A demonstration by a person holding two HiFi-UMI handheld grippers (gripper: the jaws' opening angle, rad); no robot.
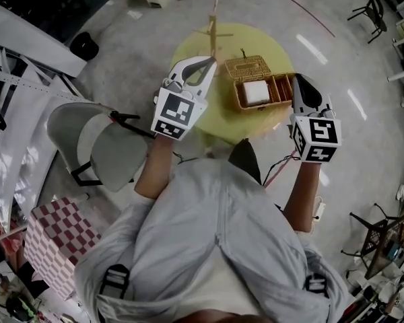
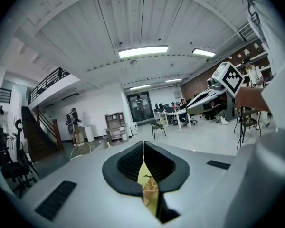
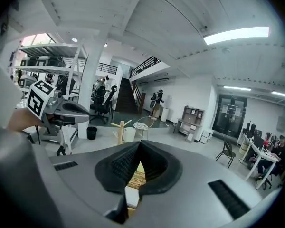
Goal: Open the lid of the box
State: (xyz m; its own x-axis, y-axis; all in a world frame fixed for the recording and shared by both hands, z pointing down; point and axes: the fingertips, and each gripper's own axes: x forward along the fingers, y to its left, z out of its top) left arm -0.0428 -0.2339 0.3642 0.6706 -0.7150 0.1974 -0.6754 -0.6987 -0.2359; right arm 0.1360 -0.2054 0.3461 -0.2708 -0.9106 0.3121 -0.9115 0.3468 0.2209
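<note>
Left gripper (image 1: 212, 60) raised over the near-left part of the round yellow table (image 1: 262, 42), pads pressed together with nothing between them. Same in the left gripper view (image 2: 143, 148): one thin seam, and only a sliver of yellow and wicker through the slot beneath. Right gripper (image 1: 297, 78) likewise pressed shut and empty, tip at the right end of the box (image 1: 237, 94). Contact with the box impossible to judge from above, the right end partly covered by the gripper. Through the slot under the shut pads in the right gripper view (image 3: 138, 146), just a scrap of weave and something white.

Box near the middle of the table, between the two grippers: tan wicker, a row of compartments, a white block (image 1: 257, 92) in the widest one on the left. Smaller compartments too dark to read. Lid (image 1: 248, 66) already up, leaning back along the far edge.

Beyond it, a slim wooden stand (image 1: 213, 25) at the far side of the table.
</note>
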